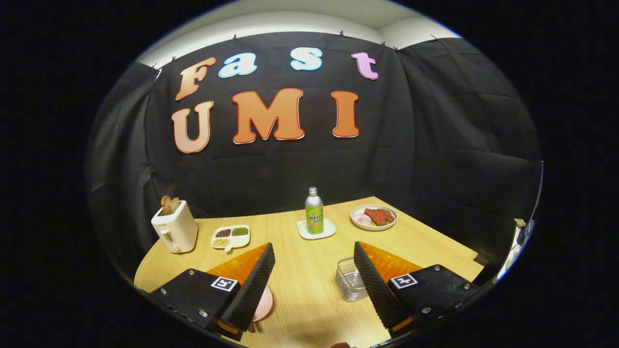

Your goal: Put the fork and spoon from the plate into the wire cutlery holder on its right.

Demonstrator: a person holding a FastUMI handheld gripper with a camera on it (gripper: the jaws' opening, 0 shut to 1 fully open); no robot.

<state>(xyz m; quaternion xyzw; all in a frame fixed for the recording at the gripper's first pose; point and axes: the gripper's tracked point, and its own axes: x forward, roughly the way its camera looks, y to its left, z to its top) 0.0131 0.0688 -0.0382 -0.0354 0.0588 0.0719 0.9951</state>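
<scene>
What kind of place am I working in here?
Likely a staged dining setup inside a booth: a wooden table against black cloth, with a toaster, a soda bottle and a plate of food. The gripper is open.

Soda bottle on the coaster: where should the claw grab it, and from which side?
Probably the soda bottle's round body at mid-height, coming in level from the near side. It stands upright on a white coaster, straight beyond the open claw, with bare table between. The silver neck is narrower, so likely a poorer hold.
</scene>
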